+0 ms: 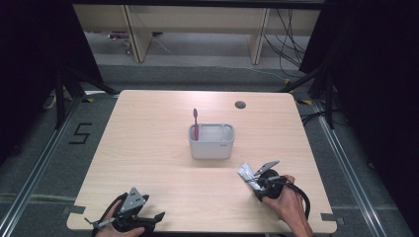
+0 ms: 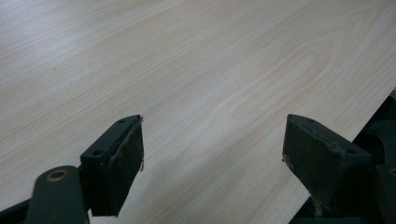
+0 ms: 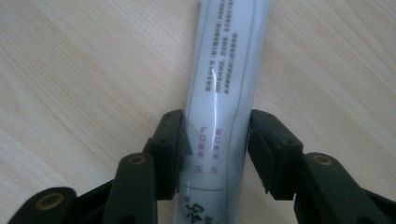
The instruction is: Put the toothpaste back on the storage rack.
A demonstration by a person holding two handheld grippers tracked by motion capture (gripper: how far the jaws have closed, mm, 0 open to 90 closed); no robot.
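Tube [image 3: 226,93], white, glossy and soft-sided with small printed text, lies flat on pale wood-grain table [image 1: 148,148] near its front right edge, right gripper [image 3: 217,140] clamped on it with both black pads pressed to its rounded sides. Left gripper [image 2: 212,144] sits released at the front left edge, blocky jaws wide apart over bare wood. Grey rounded plastic holder [image 1: 211,143] stands mid-table, well apart from both, with a pink toothbrush [image 1: 195,123] upright in its left compartment.
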